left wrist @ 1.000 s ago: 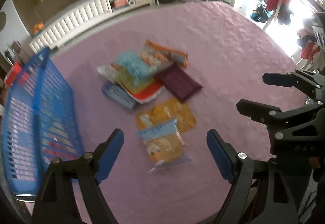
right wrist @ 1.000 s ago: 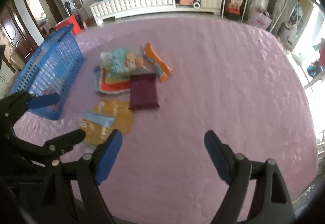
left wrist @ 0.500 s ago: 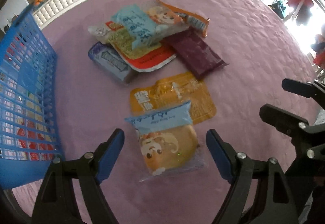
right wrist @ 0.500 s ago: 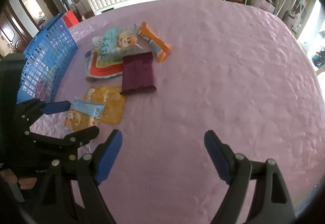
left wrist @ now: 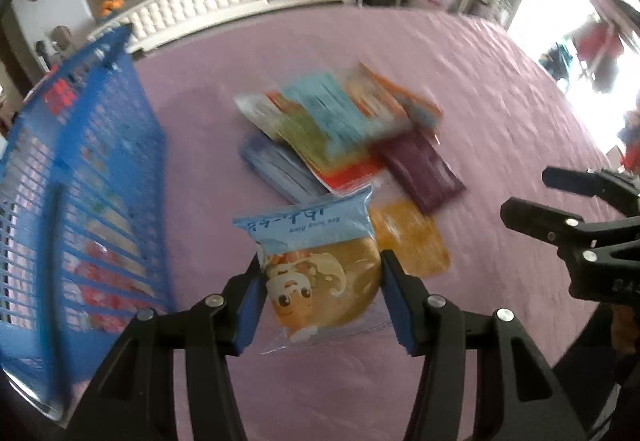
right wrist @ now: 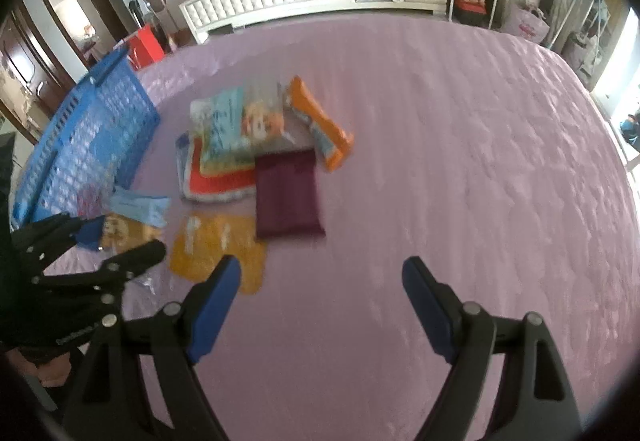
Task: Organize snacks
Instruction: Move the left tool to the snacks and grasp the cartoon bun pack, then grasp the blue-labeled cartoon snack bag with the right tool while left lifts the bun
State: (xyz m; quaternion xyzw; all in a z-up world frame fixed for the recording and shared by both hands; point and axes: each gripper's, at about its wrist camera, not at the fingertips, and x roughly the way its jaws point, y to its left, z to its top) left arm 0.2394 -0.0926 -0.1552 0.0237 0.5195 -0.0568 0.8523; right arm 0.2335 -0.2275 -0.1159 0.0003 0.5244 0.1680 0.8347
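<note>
Closing in from both sides, the left gripper (left wrist: 322, 305) is being narrowed around the cartoon snack bag (left wrist: 320, 273) — a second ago its jaws were being held wide with the bag lying loose between them. Now the blue pads (left wrist: 394, 293) are being brought right against the bag's edges on the purple bedspread (left wrist: 500, 89), just beside the blue basket (left wrist: 88, 201). The pile of other snacks (left wrist: 340, 129) is being left behind it, blurred. The right gripper (right wrist: 320, 301) is being kept spread, empty — a pickup for the basket is judged underway.
</note>
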